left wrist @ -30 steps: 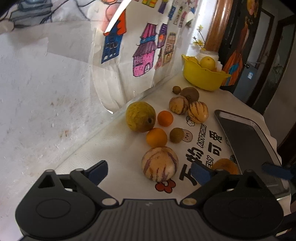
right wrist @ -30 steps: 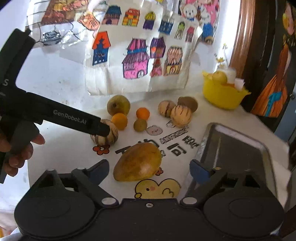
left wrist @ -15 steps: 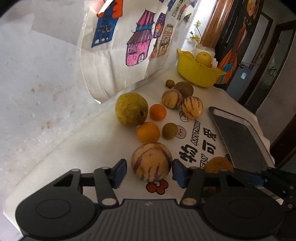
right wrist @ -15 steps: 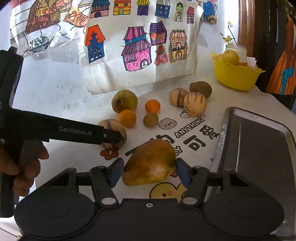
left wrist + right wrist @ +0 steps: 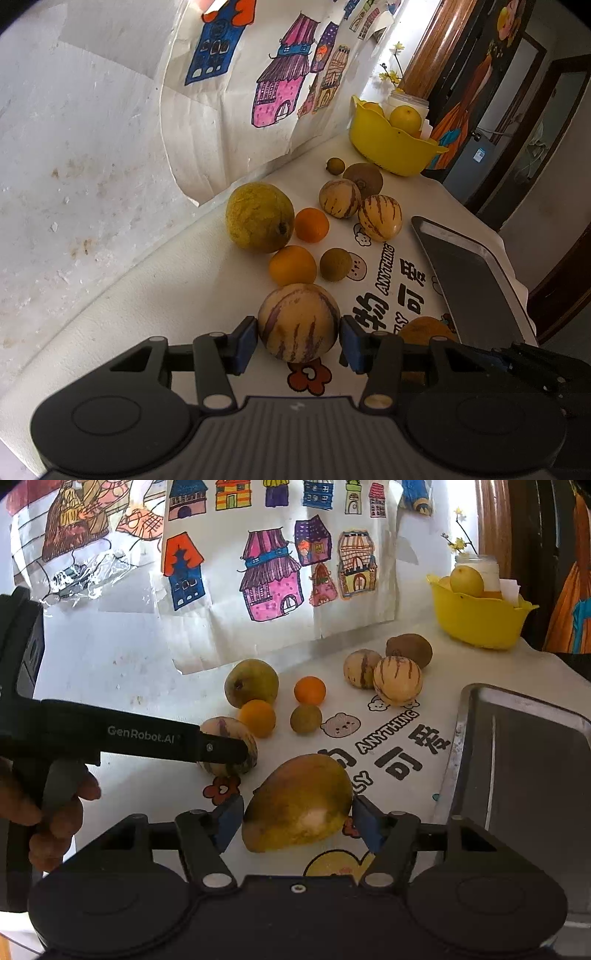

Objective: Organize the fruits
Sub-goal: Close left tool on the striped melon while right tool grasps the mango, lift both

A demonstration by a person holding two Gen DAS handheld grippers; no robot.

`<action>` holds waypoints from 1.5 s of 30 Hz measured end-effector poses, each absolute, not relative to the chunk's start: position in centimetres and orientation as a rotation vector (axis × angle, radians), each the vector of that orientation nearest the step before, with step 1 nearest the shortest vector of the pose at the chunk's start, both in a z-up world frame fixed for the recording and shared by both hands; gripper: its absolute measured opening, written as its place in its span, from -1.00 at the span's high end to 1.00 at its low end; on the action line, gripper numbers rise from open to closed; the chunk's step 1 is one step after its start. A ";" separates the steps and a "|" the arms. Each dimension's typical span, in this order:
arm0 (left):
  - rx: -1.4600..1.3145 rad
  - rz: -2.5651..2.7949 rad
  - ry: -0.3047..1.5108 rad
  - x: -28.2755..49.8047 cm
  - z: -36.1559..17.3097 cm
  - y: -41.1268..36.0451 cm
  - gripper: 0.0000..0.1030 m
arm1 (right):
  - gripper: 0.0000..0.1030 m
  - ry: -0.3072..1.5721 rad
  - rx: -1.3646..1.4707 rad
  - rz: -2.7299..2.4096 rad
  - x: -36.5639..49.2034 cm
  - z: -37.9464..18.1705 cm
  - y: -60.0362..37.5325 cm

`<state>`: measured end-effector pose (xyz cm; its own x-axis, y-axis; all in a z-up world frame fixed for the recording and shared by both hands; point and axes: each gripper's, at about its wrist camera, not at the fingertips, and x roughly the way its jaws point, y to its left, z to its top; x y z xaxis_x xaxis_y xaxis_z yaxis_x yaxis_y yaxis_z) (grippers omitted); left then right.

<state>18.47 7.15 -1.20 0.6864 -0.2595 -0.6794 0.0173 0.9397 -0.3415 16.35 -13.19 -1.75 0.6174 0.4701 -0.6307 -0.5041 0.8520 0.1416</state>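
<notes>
Straddling the striped melon (image 5: 298, 322), the left gripper (image 5: 298, 338) had its pads at the fruit's flanks, seemingly clamped. The right gripper (image 5: 297, 821) flanked the mango (image 5: 300, 801), its jaws opening slightly, contact uncertain. Both fruits sat between the fingers, and round skins could squirt forward, knocking the orange (image 5: 292, 265) just beyond.

Striped melon (image 5: 298, 322) sits upright on the white cloth, wedged between blue pads. Beside it, a yellow-brown mango (image 5: 298, 803) lies on its side. Oranges, small green fruits and more striped melons cluster beyond.
</notes>
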 end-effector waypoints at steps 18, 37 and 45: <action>-0.350 -0.160 0.807 19.1 -1.3 7.5 -0.02 | -0.32 0.740 -0.022 0.568 17.3 -2.9 -12.8; -0.369 -0.155 0.755 17.5 -0.6 6.2 0.03 | -0.26 0.700 0.158 0.569 14.3 -3.6 -17.2; -0.312 -0.158 0.736 17.9 1.2 3.7 0.03 | -0.17 0.638 0.203 0.555 13.3 -1.6 -20.0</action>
<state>17.91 3.74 1.17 0.7317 -0.2500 -0.6341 0.0327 0.9421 -0.3338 13.27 -19.96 -1.60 0.6647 0.5485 -0.5072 -0.4268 0.8360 0.3447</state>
